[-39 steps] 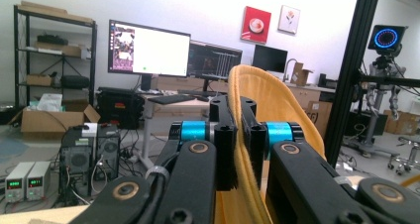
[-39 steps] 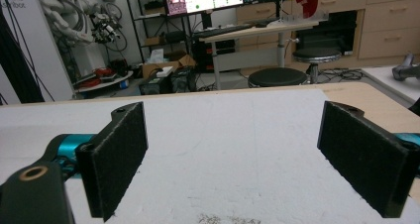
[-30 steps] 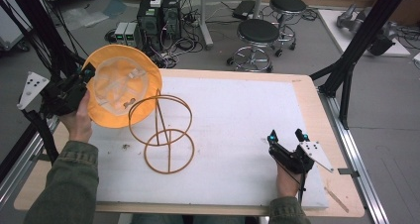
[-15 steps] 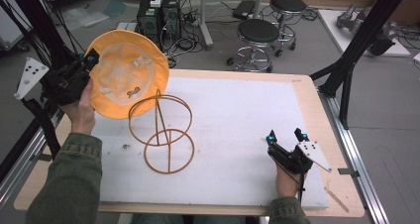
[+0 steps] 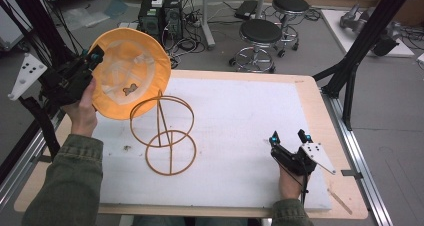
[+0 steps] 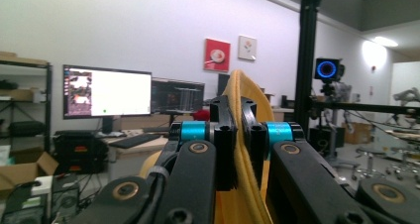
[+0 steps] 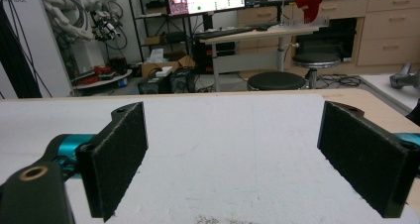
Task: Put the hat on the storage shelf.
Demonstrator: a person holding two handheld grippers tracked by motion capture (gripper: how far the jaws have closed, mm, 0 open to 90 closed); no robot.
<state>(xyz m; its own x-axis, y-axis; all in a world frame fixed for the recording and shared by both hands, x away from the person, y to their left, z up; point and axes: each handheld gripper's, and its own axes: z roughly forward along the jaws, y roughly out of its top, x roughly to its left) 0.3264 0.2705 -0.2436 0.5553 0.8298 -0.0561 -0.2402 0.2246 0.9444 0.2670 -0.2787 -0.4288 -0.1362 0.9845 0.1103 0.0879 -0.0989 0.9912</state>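
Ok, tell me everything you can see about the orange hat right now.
The orange hat is a soft, round fabric piece with paler panels inside and a small dark mark near the middle. It is held up off the table, tilted with its inside facing the camera. The left gripper is shut on its brim, which is pinched between the two jaws. Its lower edge overlaps the wire stand in the high view; contact is unclear.
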